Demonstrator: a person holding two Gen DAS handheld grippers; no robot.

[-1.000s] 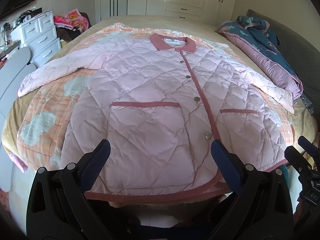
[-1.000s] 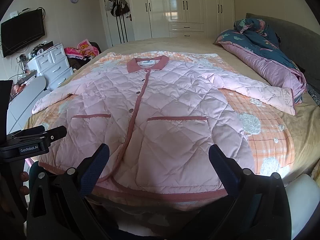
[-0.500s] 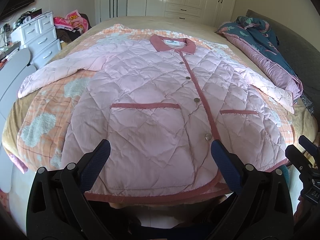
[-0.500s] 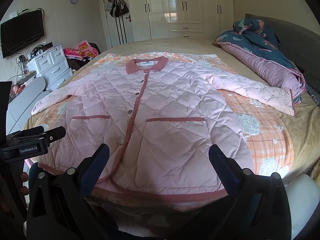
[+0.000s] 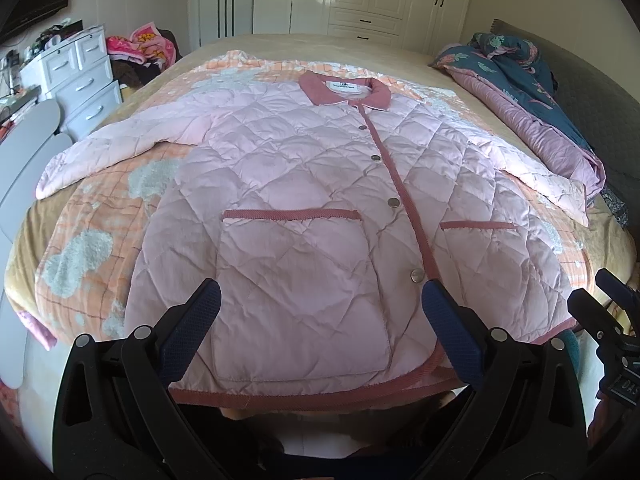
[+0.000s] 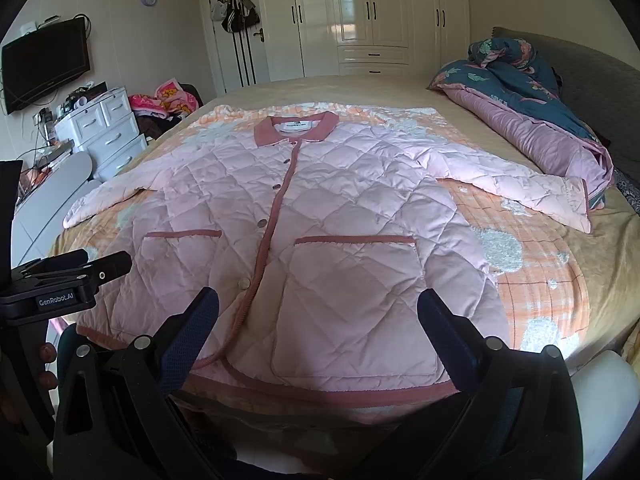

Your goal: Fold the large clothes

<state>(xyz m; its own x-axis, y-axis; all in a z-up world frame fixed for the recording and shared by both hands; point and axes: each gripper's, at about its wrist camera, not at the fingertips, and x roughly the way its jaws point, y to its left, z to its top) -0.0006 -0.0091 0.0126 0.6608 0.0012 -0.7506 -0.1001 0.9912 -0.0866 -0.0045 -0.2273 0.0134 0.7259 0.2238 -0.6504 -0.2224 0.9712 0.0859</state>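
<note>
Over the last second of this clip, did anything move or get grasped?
No visible change. Both grippers, left and right, hang open near the hem of the pink quilted jacket, gripping nothing. The jacket lies spread flat on the bed as before.

Both wrist views face up the bed (image 5: 248,46) from its foot, side by side, sharing the jacket (image 5: 312,208).
</note>
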